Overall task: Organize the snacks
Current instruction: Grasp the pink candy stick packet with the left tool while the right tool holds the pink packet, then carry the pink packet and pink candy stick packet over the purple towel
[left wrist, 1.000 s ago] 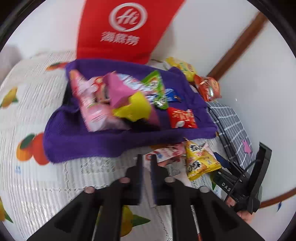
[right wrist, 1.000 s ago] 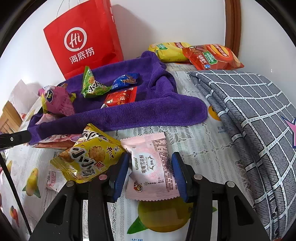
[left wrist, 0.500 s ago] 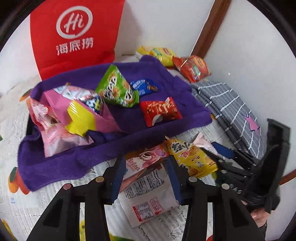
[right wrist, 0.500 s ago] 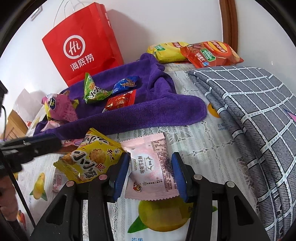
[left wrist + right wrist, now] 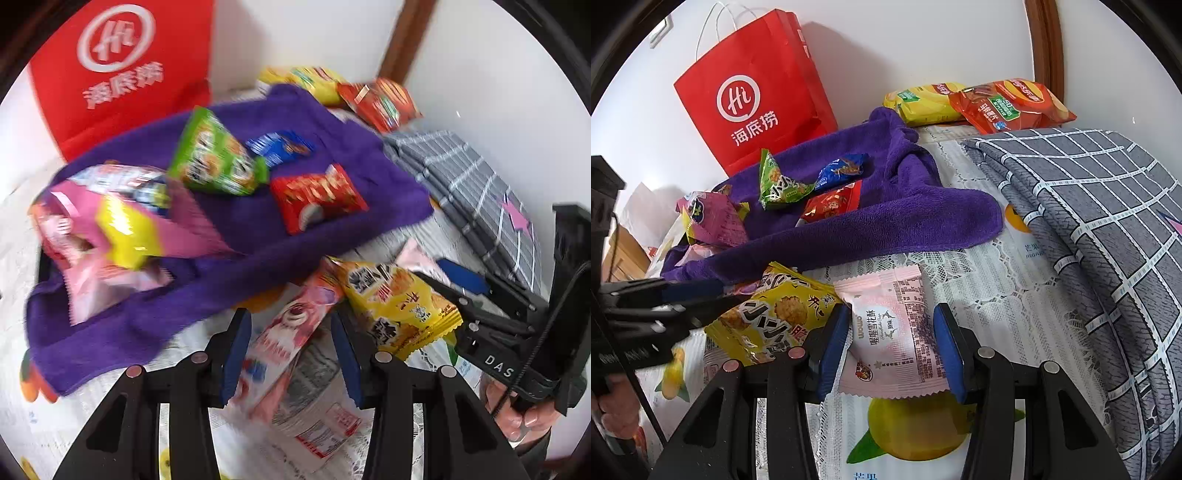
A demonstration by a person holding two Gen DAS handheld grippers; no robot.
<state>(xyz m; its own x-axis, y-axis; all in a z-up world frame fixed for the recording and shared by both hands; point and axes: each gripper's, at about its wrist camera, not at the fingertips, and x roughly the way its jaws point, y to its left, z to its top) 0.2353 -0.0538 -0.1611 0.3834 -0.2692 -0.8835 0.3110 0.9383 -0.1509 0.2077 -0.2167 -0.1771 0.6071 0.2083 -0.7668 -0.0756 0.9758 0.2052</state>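
Both wrist cams look steeply down, close to the tablecloth point(image 5: 990, 295). Left cam faces purple towel point(image 5: 258, 221) from the left, right cam from nearer right. Shared: towel, red bag point(image 5: 753, 96), yellow packet point(image 5: 399, 302).

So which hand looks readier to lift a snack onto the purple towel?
Probably the right gripper: its jaws already hug the pale pink packet. The left gripper only straddles the strawberry-pink packet, gaps showing.

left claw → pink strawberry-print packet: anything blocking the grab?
Partly. The yellow snack bag lies over the pink packet's far end, beside the left claw's right pad. The near part, between the open pads, is uncovered; a flat white wrapper lies underneath.
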